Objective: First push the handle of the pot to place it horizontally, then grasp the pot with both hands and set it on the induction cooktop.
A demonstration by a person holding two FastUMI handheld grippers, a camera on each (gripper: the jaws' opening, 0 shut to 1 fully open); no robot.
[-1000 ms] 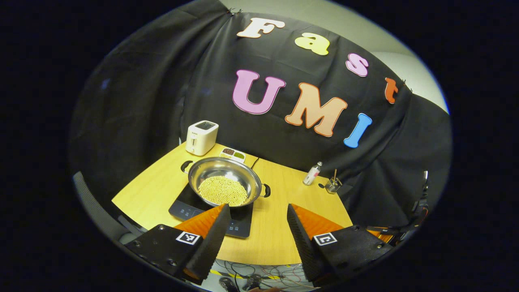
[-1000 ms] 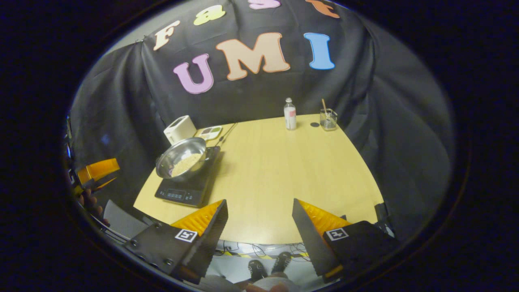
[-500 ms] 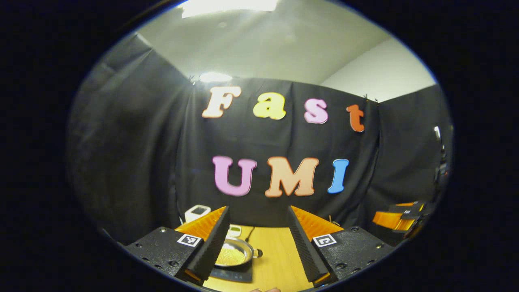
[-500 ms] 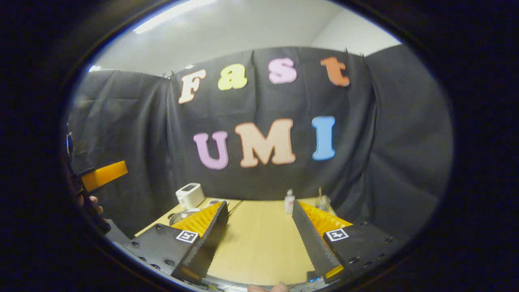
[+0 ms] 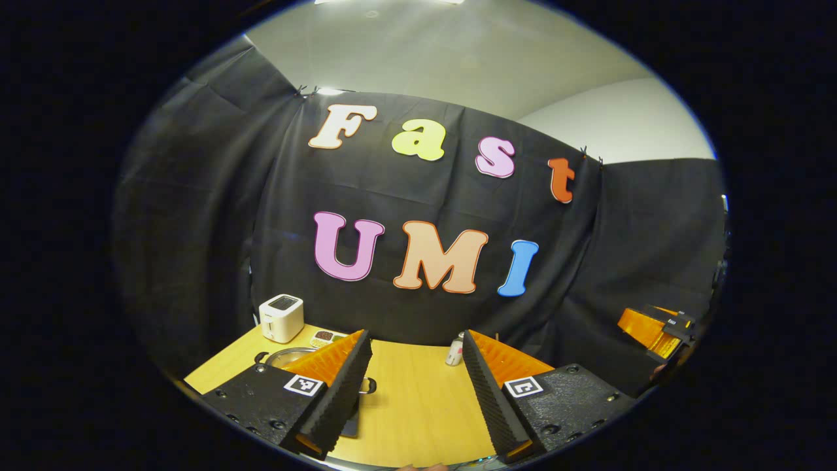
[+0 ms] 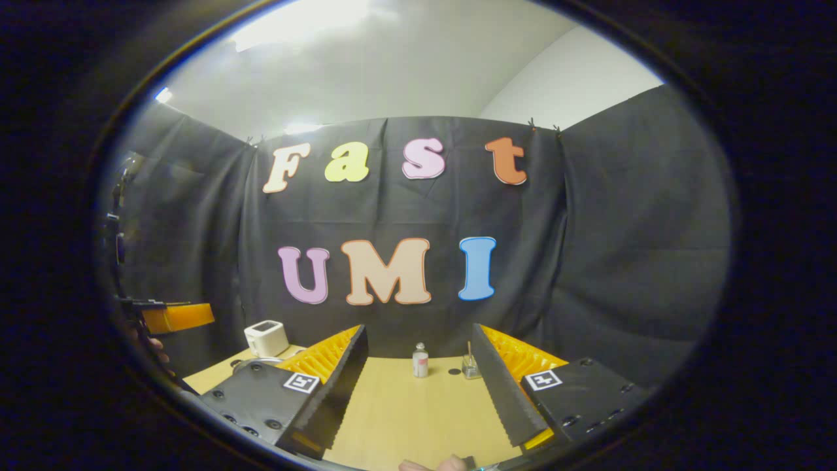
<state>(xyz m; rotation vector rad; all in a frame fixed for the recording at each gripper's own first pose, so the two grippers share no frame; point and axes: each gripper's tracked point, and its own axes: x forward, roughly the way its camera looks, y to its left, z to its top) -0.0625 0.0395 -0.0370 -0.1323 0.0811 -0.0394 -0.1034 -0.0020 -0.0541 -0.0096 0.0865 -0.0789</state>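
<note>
Black cloth walls the booth behind a wooden table (image 5: 418,399). Both grippers are raised level above its near edge, well back from everything on it. Left gripper (image 5: 415,386) has its fingers spread wide with nothing between them; right gripper (image 6: 418,386) likewise gapes empty. Far left on the table stands a white toaster (image 5: 281,318), and just in front of it the steel pot (image 5: 282,357), partly hidden by a finger, so what it rests on cannot be told. A small bottle (image 6: 420,360) stands near the back edge.

I'm seeing a smooth wooden desk (image 5: 418,386) between my tongs, a shiny metal pot (image 5: 282,356) left of them.
</note>
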